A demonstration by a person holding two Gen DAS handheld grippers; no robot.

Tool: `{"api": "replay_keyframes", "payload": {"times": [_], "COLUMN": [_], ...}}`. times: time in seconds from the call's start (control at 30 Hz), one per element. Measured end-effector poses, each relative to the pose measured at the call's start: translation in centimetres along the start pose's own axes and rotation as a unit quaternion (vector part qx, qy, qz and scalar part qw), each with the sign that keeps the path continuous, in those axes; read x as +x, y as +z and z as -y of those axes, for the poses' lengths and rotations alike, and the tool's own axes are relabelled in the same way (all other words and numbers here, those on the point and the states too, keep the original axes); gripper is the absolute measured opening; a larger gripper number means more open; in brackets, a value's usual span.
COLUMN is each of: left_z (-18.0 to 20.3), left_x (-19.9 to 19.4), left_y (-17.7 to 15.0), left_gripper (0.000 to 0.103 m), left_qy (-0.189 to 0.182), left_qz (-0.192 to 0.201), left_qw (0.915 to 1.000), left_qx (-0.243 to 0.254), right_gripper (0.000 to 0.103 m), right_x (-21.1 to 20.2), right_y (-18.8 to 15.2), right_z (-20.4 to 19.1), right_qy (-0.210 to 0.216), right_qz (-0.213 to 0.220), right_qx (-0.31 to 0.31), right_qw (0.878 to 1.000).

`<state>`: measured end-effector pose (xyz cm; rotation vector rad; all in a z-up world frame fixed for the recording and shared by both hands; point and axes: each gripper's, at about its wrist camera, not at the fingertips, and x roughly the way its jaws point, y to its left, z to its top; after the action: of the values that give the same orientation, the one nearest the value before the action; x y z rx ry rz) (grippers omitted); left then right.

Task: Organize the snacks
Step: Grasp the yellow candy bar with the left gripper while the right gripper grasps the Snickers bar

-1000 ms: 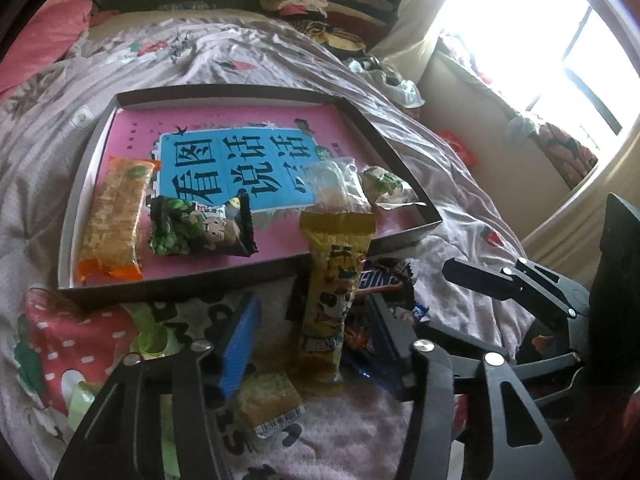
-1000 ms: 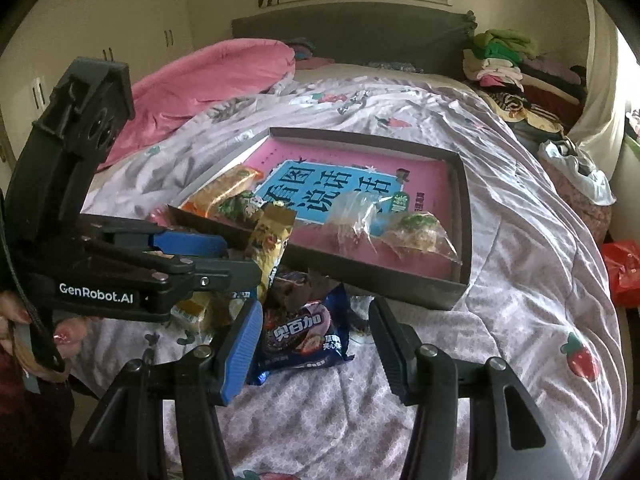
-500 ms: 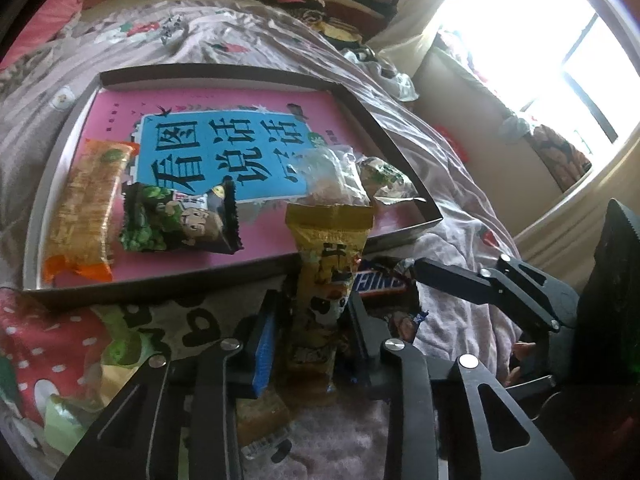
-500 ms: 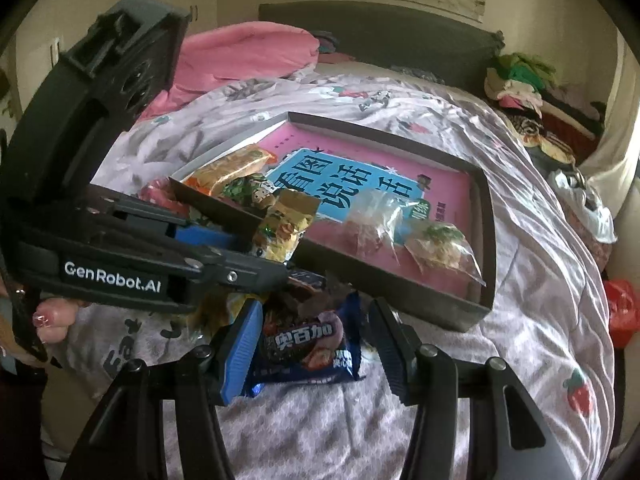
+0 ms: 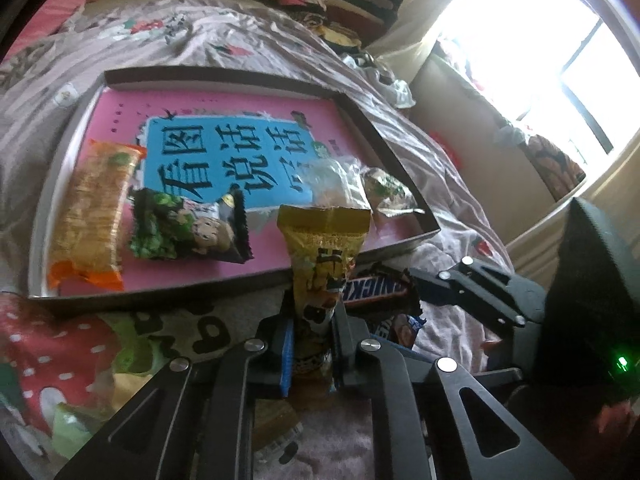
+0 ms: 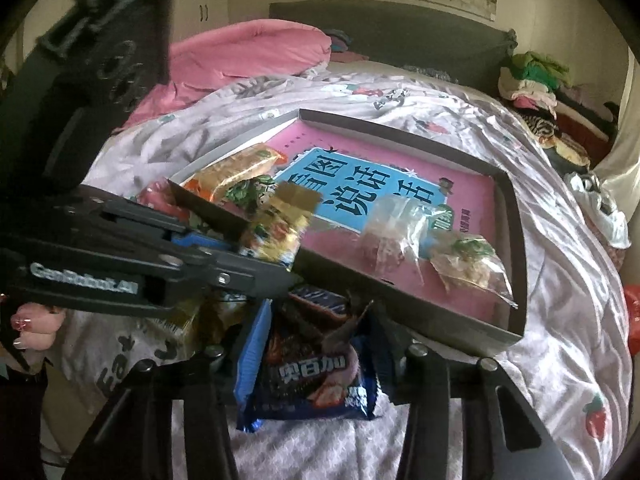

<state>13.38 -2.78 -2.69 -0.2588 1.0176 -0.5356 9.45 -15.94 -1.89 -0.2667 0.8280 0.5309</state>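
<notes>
Compared with a second ago, we see our left gripper [image 5: 312, 344] closed in from wide open: its jaws have just been shutting and now pinch the lower end of the tall yellow foil snack packet [image 5: 324, 264], which stands upright between the pads with its folded top reaching above the near wall of the tray. Earlier that packet lay loose on the bedspread between spread fingers.

Our right gripper [image 6: 316, 356] has also just been narrowing, and its jaws now flank the dark blue crinkled snack bag with white lettering [image 6: 312, 372]; both pads sit against the bag's sides, though we cannot tell whether they press firmly. The bag lies on the pale floral bedspread [image 6: 560, 320], just in front of the tray.

The shallow grey-walled cardboard tray [image 5: 72, 148] has a pink and blue printed sheet [image 5: 224, 152] on its floor. In it lie a long orange wafer packet [image 5: 92, 216] at the left, a green and black snack bag [image 5: 188, 228] beside it, and two clear plastic pouches [image 5: 340, 184] at the right corner. A brown Snickers bar [image 5: 376, 292] lies outside the tray, beside the yellow packet.
</notes>
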Motion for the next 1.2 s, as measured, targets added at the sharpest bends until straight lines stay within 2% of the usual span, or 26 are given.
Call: {"api": "replay_keyframes", "payload": {"times": [0.13, 0.37, 0.57, 0.63, 0.87, 1.0, 1.2], "left_z": [-0.3, -1.3, -1.6, -1.6, -1.6, -1.7, -2.0], "left_x": [-1.3, -2.5, -3.1, -3.2, -4.6, -5.9, -6.9], "left_y": [0.2, 0.9, 1.0, 1.1, 1.7, 2.5, 3.6], "left_gripper": [0.015, 0.015, 0.015, 0.015, 0.015, 0.015, 0.015], "left_qy": [0.001, 0.004, 0.005, 0.006, 0.004, 0.005, 0.015], "left_qz": [0.016, 0.032, 0.04, 0.044, 0.064, 0.084, 0.111], "left_qw": [0.9999, 0.9992, 0.9988, 0.9986, 0.9974, 0.9958, 0.9928], "left_qx": [-0.006, -0.022, -0.027, -0.028, -0.034, -0.036, -0.043], "right_gripper": [0.041, 0.034, 0.03, 0.03, 0.03, 0.03, 0.03], "right_x": [0.2, 1.6, 2.6, 2.2, -0.7, -2.6, -3.9], "right_y": [0.2, 0.3, -0.2, -0.2, 0.5, 1.2, 2.4], "right_z": [0.4, -1.0, -2.8, -2.5, -1.2, 0.4, 2.9], "right_qy": [0.02, 0.034, 0.001, 0.015, 0.042, 0.048, 0.029], "right_qz": [0.005, -0.006, -0.021, -0.017, 0.021, 0.062, 0.103], "right_qx": [0.021, -0.003, -0.057, -0.042, 0.0, 0.034, 0.083], "right_qw": [1.0, 0.999, 0.998, 0.999, 0.999, 0.996, 0.991]}}
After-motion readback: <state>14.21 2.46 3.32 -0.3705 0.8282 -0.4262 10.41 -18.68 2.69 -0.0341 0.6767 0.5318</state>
